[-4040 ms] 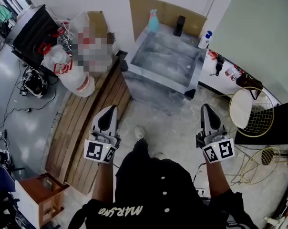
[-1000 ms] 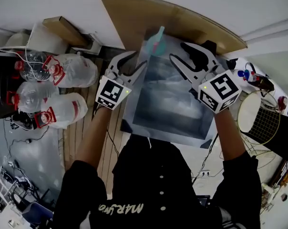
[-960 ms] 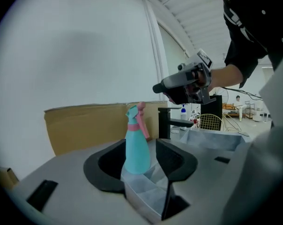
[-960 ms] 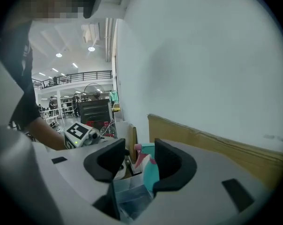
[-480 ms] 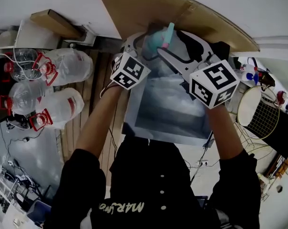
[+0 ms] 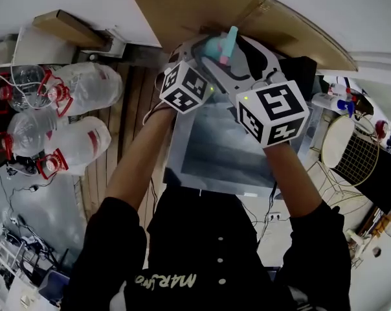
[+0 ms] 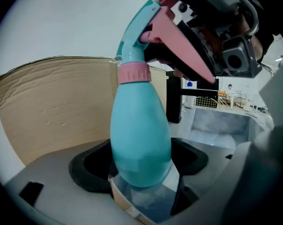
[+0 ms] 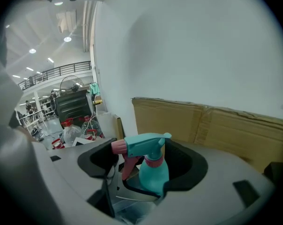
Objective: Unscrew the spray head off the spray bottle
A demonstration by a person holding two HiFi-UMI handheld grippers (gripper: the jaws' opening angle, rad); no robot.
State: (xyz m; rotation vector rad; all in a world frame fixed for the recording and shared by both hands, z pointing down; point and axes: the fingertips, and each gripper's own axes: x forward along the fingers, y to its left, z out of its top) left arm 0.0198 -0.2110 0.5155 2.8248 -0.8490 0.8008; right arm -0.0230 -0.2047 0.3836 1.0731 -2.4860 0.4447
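Grey marbled desk point(image 6: 221, 154) against brown cardboard sheet point(image 6: 182, 5), teal plastic spray bottle point(image 7: 140, 135) upright at far edge, left gripper point(image 7: 139, 167) open around its body, right gripper point(image 8: 144, 165) jaws opening around teal-and-pink spray head point(image 8: 140, 145)

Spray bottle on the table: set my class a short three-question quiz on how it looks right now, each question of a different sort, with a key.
1. True or false: the spray head is already off the spray bottle.
2. The collar under the head is: A pink, B black, C yellow.
3. Fill in: the brown sheet standing behind the bottle is made of ____.
Key: 1 false; 2 A; 3 cardboard.
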